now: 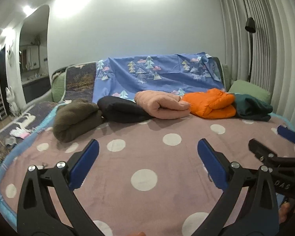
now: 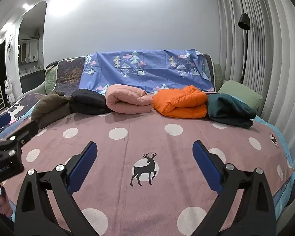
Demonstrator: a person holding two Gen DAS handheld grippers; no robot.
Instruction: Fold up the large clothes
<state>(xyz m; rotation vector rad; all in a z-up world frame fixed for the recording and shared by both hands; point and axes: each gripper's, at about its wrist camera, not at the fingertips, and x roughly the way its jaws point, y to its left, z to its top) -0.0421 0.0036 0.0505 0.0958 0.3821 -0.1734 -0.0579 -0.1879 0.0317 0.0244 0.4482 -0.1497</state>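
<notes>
Both the left tongs (image 1: 147, 151) and right tongs (image 2: 144, 153) are released and empty. Five folded clothes (image 2: 131, 100) are lined up well ahead. Folding seems finished; next, another garment is needed.

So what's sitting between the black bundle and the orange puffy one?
The folded pink jacket lies between the black bundle and the orange jacket, touching both. Both wrist views show it, most clearly the right one.

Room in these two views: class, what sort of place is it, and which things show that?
Probably a home living room: a sofa draped with a sheet, a floor lamp by curtains, and folded clothes in a row.
</notes>
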